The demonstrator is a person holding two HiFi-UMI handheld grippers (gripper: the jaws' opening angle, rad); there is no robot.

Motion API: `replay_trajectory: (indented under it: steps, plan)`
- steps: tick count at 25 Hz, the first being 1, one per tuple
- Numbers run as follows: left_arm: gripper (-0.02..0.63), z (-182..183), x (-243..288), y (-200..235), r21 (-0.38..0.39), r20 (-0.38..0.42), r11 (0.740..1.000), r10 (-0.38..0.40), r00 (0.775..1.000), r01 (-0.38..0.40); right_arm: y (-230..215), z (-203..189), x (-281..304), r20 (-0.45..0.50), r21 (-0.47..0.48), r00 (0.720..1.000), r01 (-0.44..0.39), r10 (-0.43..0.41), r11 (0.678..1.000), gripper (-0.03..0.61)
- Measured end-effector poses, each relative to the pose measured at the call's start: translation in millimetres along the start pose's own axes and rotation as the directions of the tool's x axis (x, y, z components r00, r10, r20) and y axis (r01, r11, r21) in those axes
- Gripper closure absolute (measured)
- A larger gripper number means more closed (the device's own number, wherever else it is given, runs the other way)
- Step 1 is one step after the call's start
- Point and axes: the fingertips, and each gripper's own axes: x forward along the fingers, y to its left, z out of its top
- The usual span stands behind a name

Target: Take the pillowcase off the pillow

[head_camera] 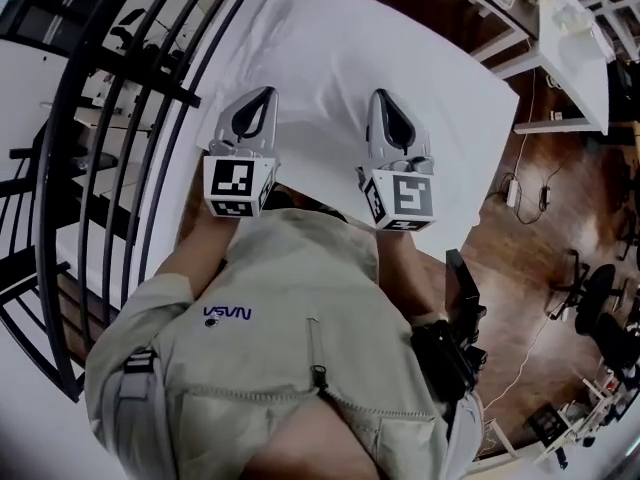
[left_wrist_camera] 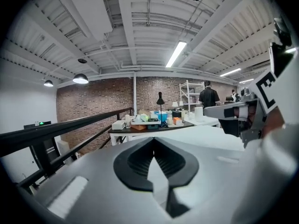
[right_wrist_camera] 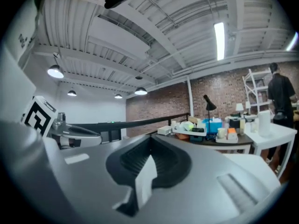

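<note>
Pinching thin white folds of the pillowcase (head_camera: 400,53) with left tool (head_camera: 266,94) and right tool (head_camera: 381,96), both pressed together, near edge hidden under tools and torso (head_camera: 300,298)

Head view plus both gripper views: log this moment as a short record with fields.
left gripper: jaws together, above the pillow, pointing away from the person
right gripper: jaws together, alongside the left one, also above the pillow
pillow: white, lying flat in front of the person
cloth in jaws: cannot tell; white shows in the gap behind each pair of tips
railing: black bars at the person's left
</note>
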Motion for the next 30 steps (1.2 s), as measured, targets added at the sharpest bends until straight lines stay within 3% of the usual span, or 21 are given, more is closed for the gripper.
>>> replay_trajectory:
  steps: [3,6,9,15,24,30]
  plan:
    - [0.607,-8.8,-5.0,16.0,-0.004,-0.015,0.999,0.041,0.999,-0.041,10.2,-9.1,14.5,-0.030,0.000,0.999,-0.038,0.038,0.999,0.577]
    - [0.607,-19.5,1.6,42.4,-0.014,-0.017,0.998,0.065,0.998,-0.065,26.8,-13.2,33.8,-0.071,-0.060,0.995,-0.071,0.066,0.996,0.577]
    - [0.607,-28.1,14.7,74.9,-0.007,-0.019,0.999,0.038,0.999,-0.038,52.7,-19.9,58.7,-0.124,-0.121,0.988,-0.104,0.089,0.987,0.506]
    - [0.567,-60.6,40.2,112.5,-0.031,-0.078,0.999,-0.024,0.997,0.021,93.7,-40.5,103.5,-0.235,-0.184,0.965,-0.166,0.121,0.969,0.453]
    - [0.479,-126.0,67.3,135.5,-0.086,-0.196,0.989,-0.138,0.971,0.123,126.8,-109.2,156.4,-0.465,-0.291,0.879,-0.267,0.108,0.919,0.373]
    - [0.446,-143.1,75.5,133.0,-0.110,-0.236,0.980,-0.188,0.953,0.166,135.0,-146.5,163.3,-0.608,-0.338,0.788,-0.364,0.094,0.868,0.330]
